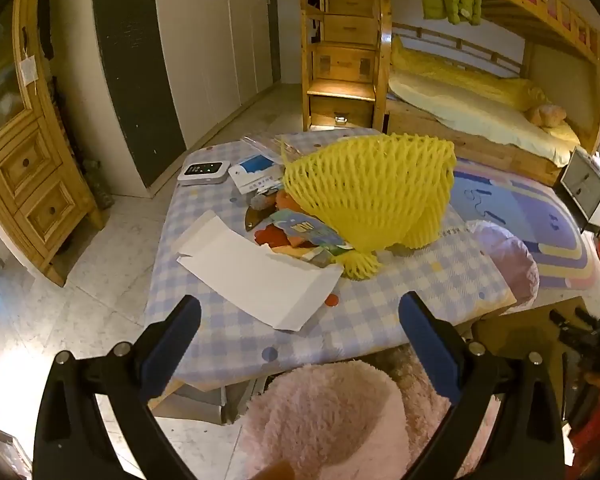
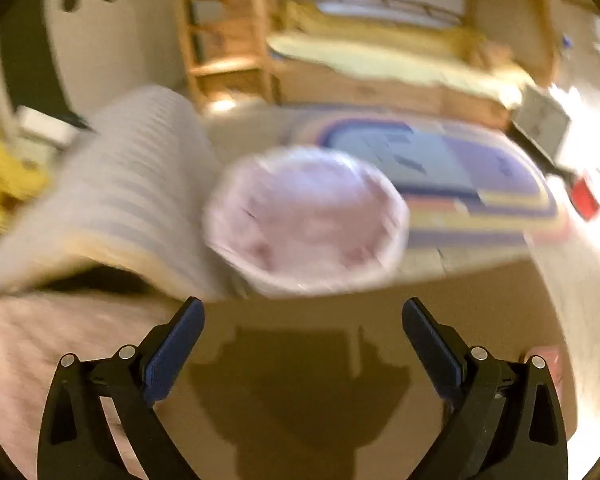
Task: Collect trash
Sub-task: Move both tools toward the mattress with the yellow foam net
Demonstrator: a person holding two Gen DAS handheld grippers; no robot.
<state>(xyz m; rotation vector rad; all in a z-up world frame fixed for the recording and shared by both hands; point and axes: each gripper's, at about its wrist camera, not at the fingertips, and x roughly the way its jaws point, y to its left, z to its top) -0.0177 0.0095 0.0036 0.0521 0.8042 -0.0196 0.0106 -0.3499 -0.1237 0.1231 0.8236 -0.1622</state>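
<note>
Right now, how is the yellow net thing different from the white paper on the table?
The yellow foam net puffs up tall and is full of holes; the white paper lies flat and solid. The net sits farther back on the pile of wrappers; the paper lies nearer the table's front edge. Both rest on the checked tablecloth, untouched.

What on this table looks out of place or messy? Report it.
A litter pile sits mid-table: a yellow foam fruit net tipped over crumpled wrappers, with a flattened white carton beside them. The pink-lined bin at the table's edge is where they belong.

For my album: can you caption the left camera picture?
Open left gripper faces yellow foam net and white paper.
</note>
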